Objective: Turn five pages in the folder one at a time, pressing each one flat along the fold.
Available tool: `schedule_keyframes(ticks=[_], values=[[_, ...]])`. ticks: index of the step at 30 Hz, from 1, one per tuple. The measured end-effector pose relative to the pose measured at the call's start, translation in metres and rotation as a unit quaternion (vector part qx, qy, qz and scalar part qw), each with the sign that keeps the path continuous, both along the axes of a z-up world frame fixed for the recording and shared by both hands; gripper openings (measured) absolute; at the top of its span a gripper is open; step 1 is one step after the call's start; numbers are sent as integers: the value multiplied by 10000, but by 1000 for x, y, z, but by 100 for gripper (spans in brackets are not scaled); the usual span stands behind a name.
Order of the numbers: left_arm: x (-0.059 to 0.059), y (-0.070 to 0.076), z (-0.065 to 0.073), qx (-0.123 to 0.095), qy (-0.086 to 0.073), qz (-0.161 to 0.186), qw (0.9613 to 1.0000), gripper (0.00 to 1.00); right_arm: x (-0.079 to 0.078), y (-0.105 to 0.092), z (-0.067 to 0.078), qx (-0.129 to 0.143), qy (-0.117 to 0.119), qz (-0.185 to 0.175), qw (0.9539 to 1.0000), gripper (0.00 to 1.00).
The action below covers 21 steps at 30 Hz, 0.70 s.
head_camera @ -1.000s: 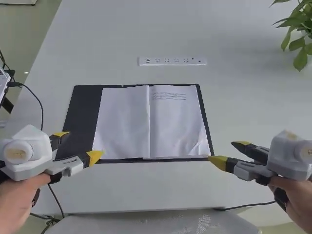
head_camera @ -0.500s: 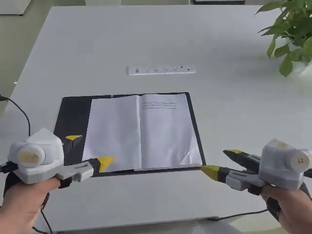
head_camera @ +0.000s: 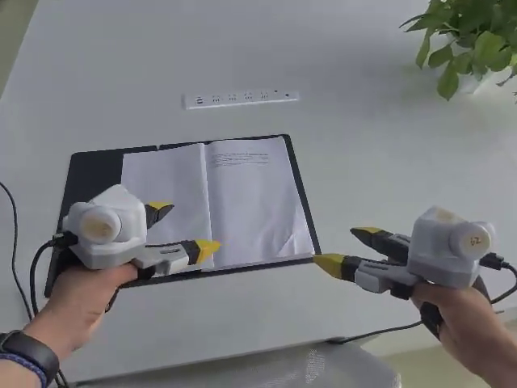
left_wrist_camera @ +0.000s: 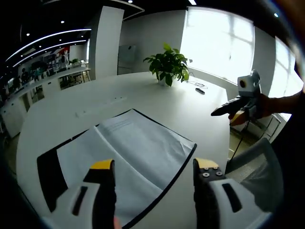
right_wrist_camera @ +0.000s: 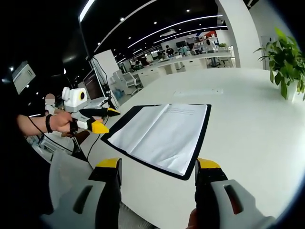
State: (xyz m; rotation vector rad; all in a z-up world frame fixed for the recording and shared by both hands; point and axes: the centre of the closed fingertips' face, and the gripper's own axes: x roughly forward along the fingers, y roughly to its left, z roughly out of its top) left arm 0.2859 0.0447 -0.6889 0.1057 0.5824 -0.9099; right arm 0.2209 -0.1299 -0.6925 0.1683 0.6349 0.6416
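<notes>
Folder (head_camera: 234, 202) lies open flat on the white matte table (head_camera: 380, 145), near the person's edge, fold running away from the person. It has a black cover with smooth white pages, and a wide strip of bare cover shows left of the left page (head_camera: 166, 178).

**Hidden or unclear**
- In the head view the left gripper (head_camera: 182, 228) and its hand (head_camera: 77, 299) cover the folder's near left corner and the lower part of the left page.
- Contact with the paper can't be confirmed. From the left gripper view it looks to hover just over the near edge.
- A few printed lines (head_camera: 238, 158) sit at the top of the right page (head_camera: 258, 198), too small to read.
- The plant (head_camera: 468, 36) at far right is cut off by the frame.
- The pale grey shape (head_camera: 242, 368) below the table edge is probably a chair back.

**Grippers**
- Left gripper: jaws spread, nothing between them.
- Right gripper (head_camera: 346, 246): jaws also spread and holding nothing. It is over bare table just off the folder's near right corner, apart from it.
- Both have white plastic bodies and dark jaws with yellow pointed tips.

**Other**
- The right page's near outer corner (head_camera: 297, 239) is slightly creased and lifted.
- A long white power strip (head_camera: 241, 99) lies beyond the folder, well apart from it.
- A thin black cable (head_camera: 36, 259) runs from the left gripper.
- There is a dark wristband (head_camera: 24, 349) on the left wrist.
</notes>
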Motion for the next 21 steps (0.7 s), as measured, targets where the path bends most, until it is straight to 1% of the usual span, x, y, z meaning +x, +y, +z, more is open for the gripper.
schedule_keyframes(ticks=[4, 7, 9, 11, 14, 16, 18, 21], values=[[6, -22, 0, -39, -10, -179, 9998, 66, 1, 0, 1, 25, -16, 21, 10000, 61], [12, -41, -2, -86, -14, -302, 9995, 65, 2, -1, -1, 16, -2, 26, 10000, 61], [13, -50, -4, -102, -7, -381, 9992, 65, 2, -2, -1, 21, 14, 23, 10000, 61], [14, -61, -9, -67, -22, -488, 9988, 65, 1, -3, -3, 30, 28, 23, 10000, 61], [15, -78, -18, -80, 50, -562, 9984, 64, 1, -6, -4, 39, 49, 0, 10000, 60], [14, -94, -26, -48, 61, -672, 9977, 64, 1, -8, -6, 54, 80, -20, 10000, 60], [12, -107, -31, -25, 51, -755, 9971, 63, 0, -9, -8, 63, 94, -32, 9999, 60], [12, -121, -40, 6, 77, -810, 9967, 63, -1, -11, -9, 78, 124, -57, 9999, 60]])
